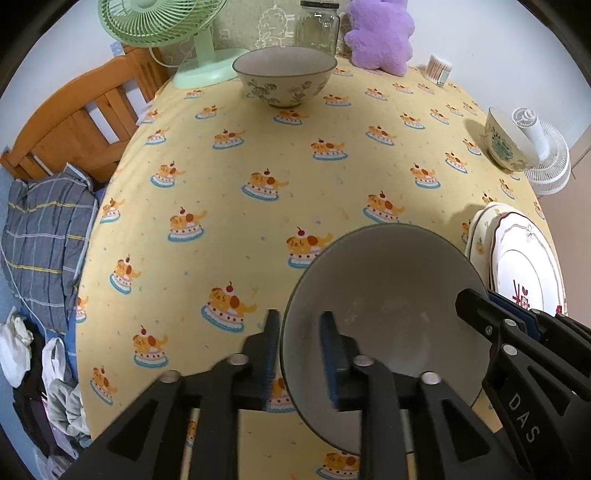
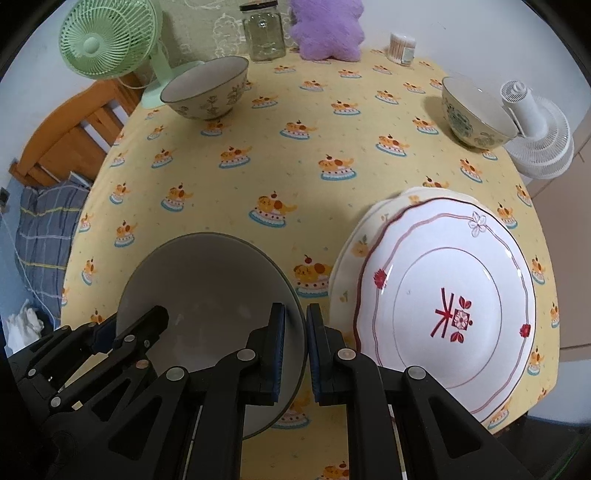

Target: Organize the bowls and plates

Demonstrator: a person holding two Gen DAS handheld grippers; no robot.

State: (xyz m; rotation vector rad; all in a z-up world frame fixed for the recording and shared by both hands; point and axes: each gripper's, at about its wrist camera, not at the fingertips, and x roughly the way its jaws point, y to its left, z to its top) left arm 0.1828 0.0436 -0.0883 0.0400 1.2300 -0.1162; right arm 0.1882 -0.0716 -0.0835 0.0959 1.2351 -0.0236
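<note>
Yellow cloth (image 1: 229, 155) printed with cake-and-dog motifs covers the table in both views. Along the top of each frame stand a green fan (image 1: 159, 26), a glass jar (image 2: 263, 35), a purple plush (image 2: 327, 29) and a tub of cotton swabs (image 2: 402, 48); a white fan (image 2: 539, 136) sits at the right edge, and a wooden bed frame (image 1: 74, 125) with plaid bedding (image 1: 44, 236) fills the left.

The grey bowl (image 1: 384, 295) sits low in the left wrist view, right of centre, and at lower left in the right wrist view. Both grippers grip its rim. The left gripper (image 1: 301, 358) is closed on the bowl's left edge, one pad outside the wall and one inside. The right gripper (image 2: 294, 354) is pinched on the opposite edge in the same way, with only the bowl's wall between its pads. Whether the bowl rests on the cloth or hangs just above it cannot be told.

A floral bowl (image 1: 284, 75) stands at top centre of the left wrist view, just beside the green fan's base. A teal-patterned bowl (image 2: 476, 112) stands at upper right in the right wrist view, close to the white fan. Two stacked plates (image 2: 443, 295) lie at the right, just beside the grey bowl, the top one white with red trim.
</note>
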